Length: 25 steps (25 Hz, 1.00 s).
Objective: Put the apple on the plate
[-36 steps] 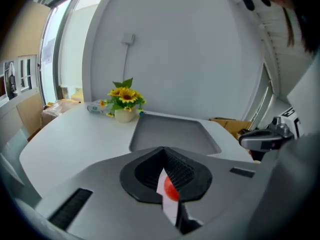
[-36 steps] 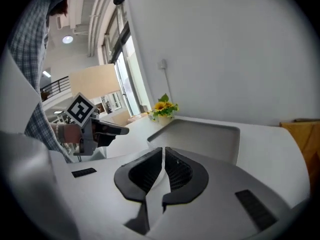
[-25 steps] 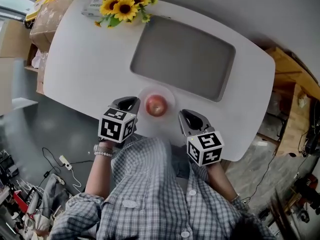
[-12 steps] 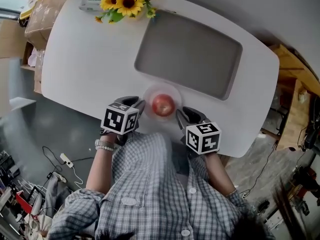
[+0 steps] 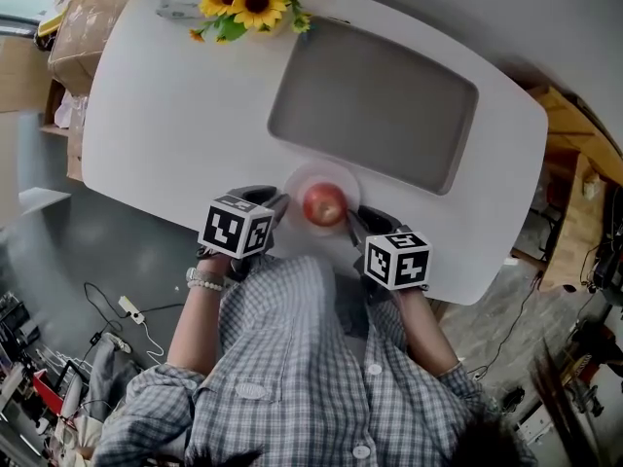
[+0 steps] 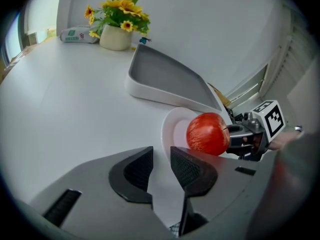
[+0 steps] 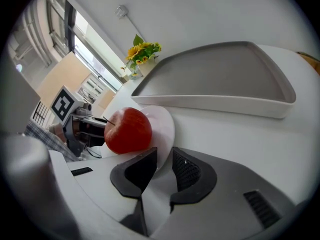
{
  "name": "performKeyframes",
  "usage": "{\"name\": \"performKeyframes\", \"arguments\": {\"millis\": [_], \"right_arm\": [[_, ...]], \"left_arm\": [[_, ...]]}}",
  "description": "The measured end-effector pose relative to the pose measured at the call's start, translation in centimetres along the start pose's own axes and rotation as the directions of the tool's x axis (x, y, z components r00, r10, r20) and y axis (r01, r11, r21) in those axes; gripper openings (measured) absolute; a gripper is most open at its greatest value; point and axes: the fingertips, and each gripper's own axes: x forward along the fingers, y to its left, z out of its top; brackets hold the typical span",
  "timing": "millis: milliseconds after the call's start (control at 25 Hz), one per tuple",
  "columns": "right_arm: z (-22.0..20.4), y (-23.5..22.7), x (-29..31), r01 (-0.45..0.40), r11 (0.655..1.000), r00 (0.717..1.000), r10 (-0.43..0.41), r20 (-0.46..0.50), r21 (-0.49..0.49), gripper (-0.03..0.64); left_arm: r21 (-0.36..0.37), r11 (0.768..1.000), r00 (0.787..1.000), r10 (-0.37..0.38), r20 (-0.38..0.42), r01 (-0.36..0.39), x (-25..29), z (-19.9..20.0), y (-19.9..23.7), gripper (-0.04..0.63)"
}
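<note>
Closer than before, the left tongs (image 5: 276,200) and right tongs (image 5: 354,218) flank the round white plate (image 5: 296,183), each narrowed to a slit and empty. On the plate sits the shiny red apple (image 5: 324,203). Beyond it, a grey rectangular tray (image 5: 375,100) lies on the white surface (image 5: 165,115).

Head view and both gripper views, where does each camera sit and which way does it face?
Head view: on the person's head, looking steeply down at the table, apple on plate; shows checked shirt, forearms, left hand-held gripper, right hand-held gripper.
Left gripper view: rides that gripper, looking along its slightly parted, empty jaws toward the tray.
Right gripper view: likewise, over its own parted, empty jaws toward the tray.
Shared: both gripper views show the apple on the plate, the other gripper beyond it.
</note>
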Motion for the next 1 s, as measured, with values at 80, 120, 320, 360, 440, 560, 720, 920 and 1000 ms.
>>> {"name": "performKeyframes", "arguments": {"millis": [80,120,320,360,440,560,720,920,1000], "right_arm": [[0.07,-0.19,0.03,-0.002,1.0,1.0,0.002,0.0,0.014,0.081],[0.08,-0.25,0.01,-0.005,1.0,1.0,0.005,0.0,0.021,0.081],[0.11,-0.3,0.08,-0.02,0.999,1.0,0.02,0.0,0.036,0.081],[0.12,-0.31,0.1,-0.022,0.999,1.0,0.022,0.0,0.039,0.081],[0.13,-0.41,0.11,-0.026,0.998,1.0,0.026,0.004,0.054,0.081],[0.15,-0.63,0.1,-0.036,0.995,0.999,0.035,0.012,0.09,0.081],[0.2,-0.66,0.17,-0.067,0.988,0.998,0.064,0.025,0.14,0.075],[0.06,-0.65,0.15,-0.089,0.969,0.996,0.086,0.022,0.231,0.063],[-0.02,-0.74,0.02,-0.087,0.964,0.996,0.085,0.017,0.251,0.06]], "left_arm": [[0.007,1.0,1.0,-0.006,-0.009,0.006,0.05,0.03,0.02,0.095],[0.014,1.0,1.0,-0.008,-0.014,0.009,0.06,0.01,-0.02,0.095],[0.059,0.998,0.999,-0.016,-0.046,0.019,0.13,-0.09,-0.06,0.095],[0.061,0.998,0.999,-0.016,-0.05,0.019,0.15,-0.08,-0.03,0.095],[0.05,0.998,0.998,-0.028,-0.056,0.031,0.28,-0.17,-0.23,0.095],[0.001,0.998,0.996,-0.064,-0.059,0.064,0.68,-0.45,-0.92,0.084],[-0.061,0.995,0.996,-0.082,-0.04,0.08,0.82,-0.54,-0.74,0.072],[-0.134,0.986,0.993,-0.106,-0.059,0.097,0.88,-0.59,-0.88,0.063],[-0.149,0.984,0.992,-0.104,-0.065,0.093,0.92,-0.59,-0.95,0.06]]}}
